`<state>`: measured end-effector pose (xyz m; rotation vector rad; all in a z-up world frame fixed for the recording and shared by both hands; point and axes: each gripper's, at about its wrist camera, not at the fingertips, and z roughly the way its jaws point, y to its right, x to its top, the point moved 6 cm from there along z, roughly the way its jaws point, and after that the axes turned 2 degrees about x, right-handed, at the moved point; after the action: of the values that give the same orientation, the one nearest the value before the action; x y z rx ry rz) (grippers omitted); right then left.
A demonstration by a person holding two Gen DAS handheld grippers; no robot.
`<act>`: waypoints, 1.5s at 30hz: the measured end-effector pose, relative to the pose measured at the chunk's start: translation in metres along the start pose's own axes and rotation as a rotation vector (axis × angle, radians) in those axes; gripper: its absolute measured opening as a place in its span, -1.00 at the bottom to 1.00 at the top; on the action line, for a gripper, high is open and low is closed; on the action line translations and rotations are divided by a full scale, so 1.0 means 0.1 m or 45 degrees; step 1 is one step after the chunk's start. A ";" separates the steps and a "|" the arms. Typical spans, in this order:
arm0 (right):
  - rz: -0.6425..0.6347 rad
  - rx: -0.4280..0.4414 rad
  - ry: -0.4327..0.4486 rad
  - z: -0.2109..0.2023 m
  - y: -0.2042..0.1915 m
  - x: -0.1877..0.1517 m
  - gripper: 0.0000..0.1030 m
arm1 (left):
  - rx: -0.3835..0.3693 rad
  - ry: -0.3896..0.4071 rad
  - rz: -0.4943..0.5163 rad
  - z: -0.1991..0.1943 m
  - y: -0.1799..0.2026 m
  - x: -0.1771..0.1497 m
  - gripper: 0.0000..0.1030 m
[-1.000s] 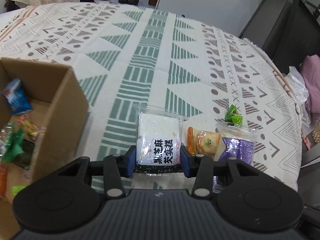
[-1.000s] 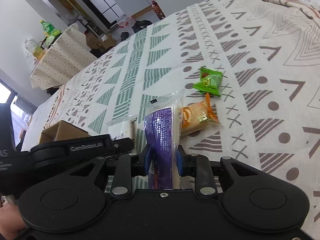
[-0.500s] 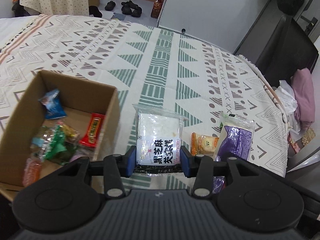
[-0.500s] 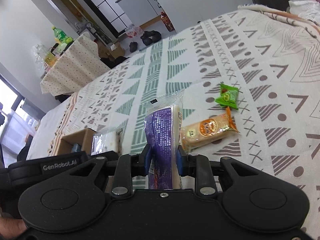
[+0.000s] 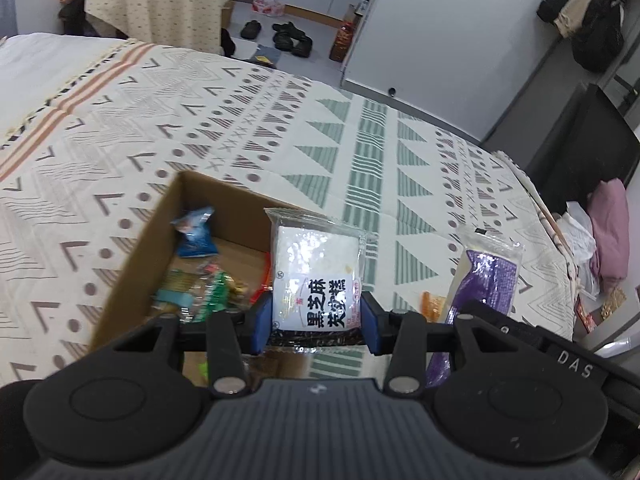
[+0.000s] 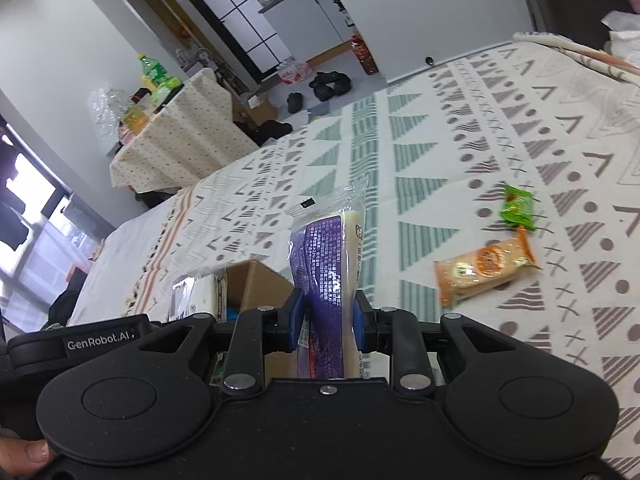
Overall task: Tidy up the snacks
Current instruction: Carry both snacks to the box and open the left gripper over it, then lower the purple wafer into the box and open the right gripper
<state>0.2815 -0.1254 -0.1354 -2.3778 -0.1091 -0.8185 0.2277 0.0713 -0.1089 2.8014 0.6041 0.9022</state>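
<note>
Above the cardboard box [image 5: 132, 248], left gripper [image 5: 316, 320] jaws pinch a white snack packet [image 5: 316, 280]; at its three o'clock, right gripper [image 6: 326, 324] jaws pinch a purple packet [image 6: 324, 276].

The room is bright with soft, even daylight, and shadows on the patterned bedcover [image 5: 360, 152] are weak. In the right wrist view the window [image 6: 28, 196] at the left edge is burnt out to white. Both views bend strongly at the edges, so walls curve. The orange snack [image 6: 484, 268] and green candy [image 6: 518, 208] look a little smeared. Clear wrappers give small glare.
</note>
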 end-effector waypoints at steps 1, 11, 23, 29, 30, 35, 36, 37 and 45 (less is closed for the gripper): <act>-0.005 0.006 0.001 0.00 -0.05 0.00 -0.51 | 0.005 0.002 -0.008 -0.02 -0.05 0.01 -0.14; -0.048 0.028 -0.002 0.10 -0.49 -0.06 -0.52 | 0.017 -0.020 -0.072 -0.16 -0.47 -0.01 -0.14; -0.109 -0.001 -0.015 0.27 -0.93 -0.17 -0.53 | -0.012 -0.064 -0.094 -0.13 -0.76 -0.08 -0.06; -0.112 0.012 -0.032 0.38 -1.10 -0.20 -0.53 | 0.009 -0.019 -0.130 -0.24 -0.93 0.02 0.08; -0.114 0.015 -0.038 0.40 -1.13 -0.21 -0.53 | 0.012 -0.015 -0.132 -0.25 -0.95 0.03 0.08; -0.088 0.045 -0.052 0.49 -1.22 -0.22 -0.43 | 0.049 0.022 -0.126 -0.30 -1.02 0.08 0.38; -0.078 0.059 -0.043 0.49 -1.23 -0.21 -0.35 | 0.053 0.028 -0.122 -0.31 -1.02 0.08 0.41; -0.072 0.073 -0.038 0.49 -1.24 -0.20 -0.24 | 0.055 0.029 -0.120 -0.31 -1.02 0.09 0.47; -0.087 0.017 0.009 0.31 -1.10 -0.17 0.26 | 0.112 0.018 -0.104 -0.30 -0.93 0.08 0.66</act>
<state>0.2554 -0.0169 -0.1066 -2.3701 -0.1934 -0.8552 0.1850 0.1599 -0.1033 2.8258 0.7720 0.9014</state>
